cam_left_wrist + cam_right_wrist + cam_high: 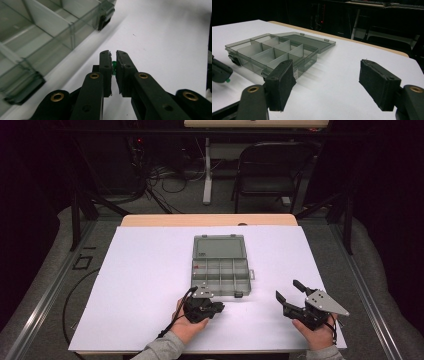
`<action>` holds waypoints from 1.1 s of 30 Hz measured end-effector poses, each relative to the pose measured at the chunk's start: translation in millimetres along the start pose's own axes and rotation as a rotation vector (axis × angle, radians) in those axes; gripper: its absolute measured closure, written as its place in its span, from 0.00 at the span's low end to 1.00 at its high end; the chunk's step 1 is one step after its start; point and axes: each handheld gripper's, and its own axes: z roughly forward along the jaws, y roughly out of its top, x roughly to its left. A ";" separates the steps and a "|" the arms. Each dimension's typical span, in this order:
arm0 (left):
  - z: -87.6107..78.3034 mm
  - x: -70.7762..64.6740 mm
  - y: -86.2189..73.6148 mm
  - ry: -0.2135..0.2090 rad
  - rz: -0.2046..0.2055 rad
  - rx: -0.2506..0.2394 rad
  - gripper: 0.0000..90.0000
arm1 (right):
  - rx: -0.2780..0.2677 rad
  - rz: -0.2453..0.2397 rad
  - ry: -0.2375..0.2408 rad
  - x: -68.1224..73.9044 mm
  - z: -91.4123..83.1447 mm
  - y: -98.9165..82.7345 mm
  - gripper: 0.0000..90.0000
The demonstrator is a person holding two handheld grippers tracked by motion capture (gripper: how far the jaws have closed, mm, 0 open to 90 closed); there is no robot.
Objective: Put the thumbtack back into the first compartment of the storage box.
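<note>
High view. A clear grey compartment box (pixel 220 270) lies open at the centre of the frame on the white surface (pixel 140 285), its lid folded back toward the top of the frame. The left gripper (pixel 216 306) sits just below the box's lower edge, near the black latch. The right gripper (pixel 288 290) rests at lower right, well apart from the box, with its jaws spread.

Left gripper view. The left gripper (pixel 113 53) is clenched on a small green object (pixel 114 67), visible as a sliver in the narrow gap between the pads; its exact kind cannot be told. It hangs over bare surface at the centre of the frame. The box's transparent front wall and dividers occupy the upper left, with one black latch (pixel 105 18) at top centre.

Right gripper view. The right gripper (pixel 325 75) is released, with nothing between its pads. The box (pixel 274 53) stands at centre left, its compartments appearing empty. The left gripper's tip (pixel 220 72) enters at the left edge, a spot of green beneath it.

Step in hand, as judged: carrying the picked green object to the box. The next move calls for lifting over the front wall, centring above one compartment, then opening the jaws.
</note>
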 end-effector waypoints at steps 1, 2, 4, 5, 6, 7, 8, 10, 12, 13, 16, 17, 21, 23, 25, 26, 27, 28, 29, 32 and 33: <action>-4.8 1.8 0.5 0.003 -0.005 -0.013 0.93 | 0.000 -0.001 0.000 -0.1 -0.1 0.0 0.31; -9.2 3.4 1.0 0.008 -0.007 -0.021 0.93 | 0.002 -0.001 0.001 -0.1 -0.3 0.1 0.31; -18.4 6.9 1.9 0.022 -0.016 -0.044 0.93 | 0.001 0.000 0.001 -0.2 -0.2 0.0 0.31; -23.3 9.0 2.4 0.028 -0.020 -0.056 0.93 | 0.005 -0.001 0.001 -0.4 -0.3 0.1 0.31; -27.0 10.6 2.6 0.034 -0.026 -0.067 0.93 | 0.005 0.000 0.001 -0.3 -0.2 0.1 0.31; -33.3 13.3 3.2 0.043 -0.034 -0.081 0.93 | 0.005 -0.001 0.001 -0.3 -0.3 0.1 0.31; -38.0 15.8 3.4 0.052 -0.039 -0.094 0.93 | 0.001 0.000 0.001 -0.1 -0.2 0.1 0.31; -46.3 21.0 3.9 0.072 -0.049 -0.110 0.93 | 0.003 0.000 0.001 0.0 -0.3 0.1 0.31; -54.5 27.5 4.3 0.091 -0.068 -0.134 0.93 | 0.002 0.000 0.000 0.0 0.1 0.0 0.31; -59.5 31.9 4.5 0.101 -0.077 -0.143 0.93 | 0.005 -0.002 -0.001 0.0 0.1 0.0 0.31; -67.9 39.6 4.6 0.123 -0.102 -0.169 0.93 | 0.008 -0.002 0.000 0.3 0.3 -0.1 0.31; -71.0 42.2 4.7 0.134 -0.107 -0.174 0.93 | 0.008 -0.006 0.000 0.0 0.5 -0.1 0.31; -76.1 47.1 5.4 0.152 -0.124 -0.190 0.93 | 0.011 0.000 -0.001 0.5 0.6 -0.3 0.31; -77.6 48.6 5.8 0.157 -0.128 -0.195 0.93 | 0.012 0.000 -0.001 0.9 0.6 -0.4 0.31; -79.0 49.7 6.3 0.163 -0.130 -0.195 0.93 | 0.015 -0.004 -0.001 0.9 0.7 -0.3 0.31; -79.2 50.0 6.6 0.166 -0.132 -0.197 0.93 | 0.016 -0.001 0.000 1.1 0.9 -0.4 0.31; -79.3 50.5 6.7 0.166 -0.132 -0.198 0.93 | 0.015 -0.001 0.000 1.1 0.9 -0.4 0.31; -79.2 50.9 6.9 0.166 -0.137 -0.199 0.93 | 0.016 0.001 -0.001 1.1 0.9 -0.4 0.31; -79.0 51.4 7.0 0.167 -0.138 -0.199 0.93 | 0.019 0.003 0.000 1.1 0.8 -0.4 0.31; -78.5 52.4 7.5 0.172 -0.143 -0.197 0.93 | 0.020 0.001 0.000 1.2 1.1 -0.5 0.31; -78.5 52.5 8.0 0.176 -0.143 -0.196 0.93 | 0.017 -0.001 -0.002 1.2 1.4 -0.6 0.31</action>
